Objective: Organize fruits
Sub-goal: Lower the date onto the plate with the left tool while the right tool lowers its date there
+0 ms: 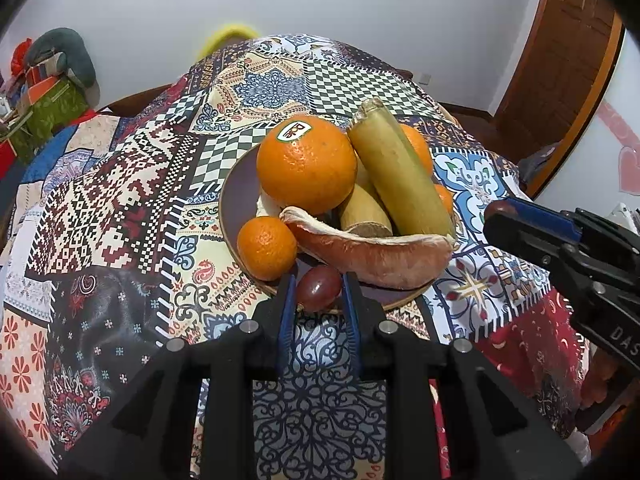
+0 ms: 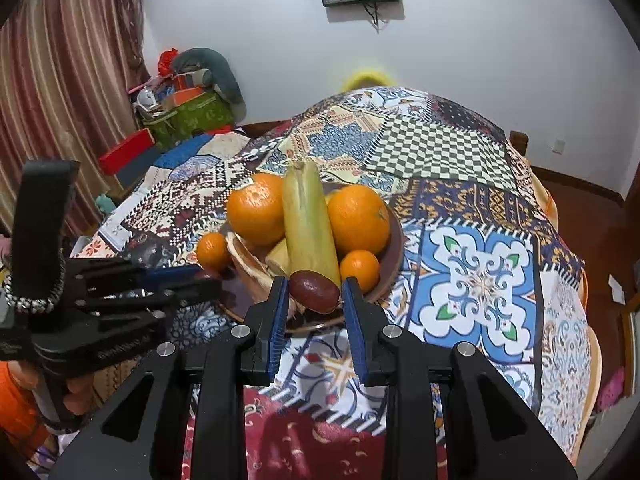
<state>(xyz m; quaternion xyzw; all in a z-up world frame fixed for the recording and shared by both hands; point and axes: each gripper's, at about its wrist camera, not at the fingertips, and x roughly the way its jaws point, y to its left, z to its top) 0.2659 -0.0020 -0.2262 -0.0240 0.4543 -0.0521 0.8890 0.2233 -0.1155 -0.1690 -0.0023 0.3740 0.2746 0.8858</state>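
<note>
Bright, even indoor light, soft and diffuse. Small glare spots on the big orange (image 1: 306, 165) skin. Only faint shadows under the plate (image 1: 236, 192). Heavy fisheye bending, black vignette at every corner. Centre sharp; yellow shape (image 2: 368, 76) beyond the counter (image 2: 480, 280) smeared, blurry.

Both wrist cameras look steeply down, close over the shared fruit plate (image 1: 236, 184), from neighbouring sides
</note>
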